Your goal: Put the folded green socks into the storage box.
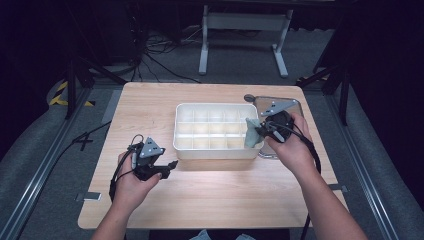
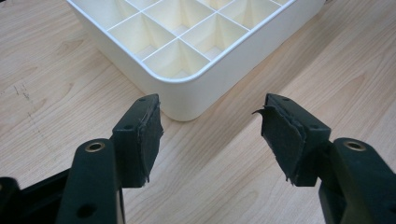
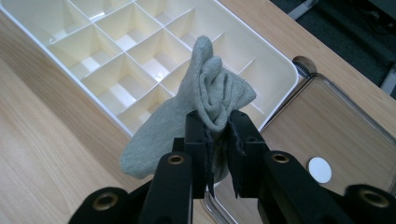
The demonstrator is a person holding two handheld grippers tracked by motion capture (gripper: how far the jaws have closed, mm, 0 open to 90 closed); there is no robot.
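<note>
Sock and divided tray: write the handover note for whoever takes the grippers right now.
Right gripper: shut on the grey-green sock, held above the right end of the white divided tray.
Left gripper: open, nothing between the jaws, near the tray's front left corner, over the wooden table.
Clear tray: right of the white one, with a small white disc in it.
Done: sock picked up.
Left: every compartment in sight is bare; the sock probably goes into one, then release.
</note>
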